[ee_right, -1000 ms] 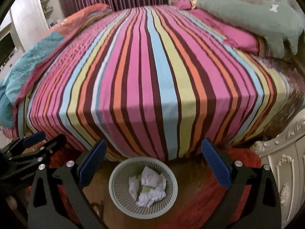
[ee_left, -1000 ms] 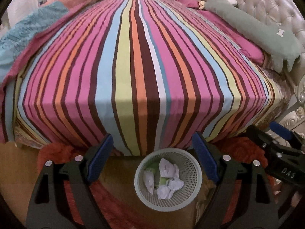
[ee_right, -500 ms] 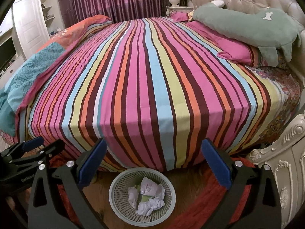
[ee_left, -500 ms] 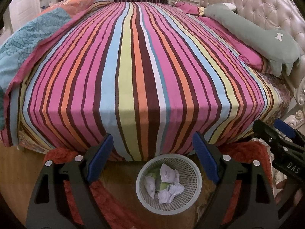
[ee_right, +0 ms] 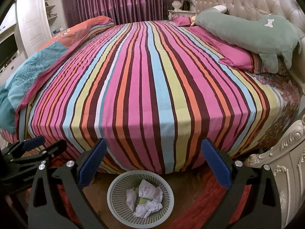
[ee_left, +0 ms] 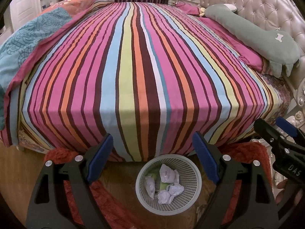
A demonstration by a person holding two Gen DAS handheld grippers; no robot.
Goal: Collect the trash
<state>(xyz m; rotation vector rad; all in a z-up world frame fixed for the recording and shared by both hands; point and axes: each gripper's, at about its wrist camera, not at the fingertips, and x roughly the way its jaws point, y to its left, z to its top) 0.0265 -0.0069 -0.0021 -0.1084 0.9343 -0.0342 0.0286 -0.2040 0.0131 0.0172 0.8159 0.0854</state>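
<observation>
Bedside floor: paper-filled basket.

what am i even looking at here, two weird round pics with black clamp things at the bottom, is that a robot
No robot: a person holds a handheld clamp tool in each hand, each with a fisheye camera looking along its two blue-padded fingers. One picture is from the left tool, the other from the right tool. Both stand open and hold nothing. Each also shows in the other's picture, at the edge. They point down at a mesh wastebasket on the floor, holding crumpled paper. Behind it is a bed with a striped sheet and a green pillow.
</observation>
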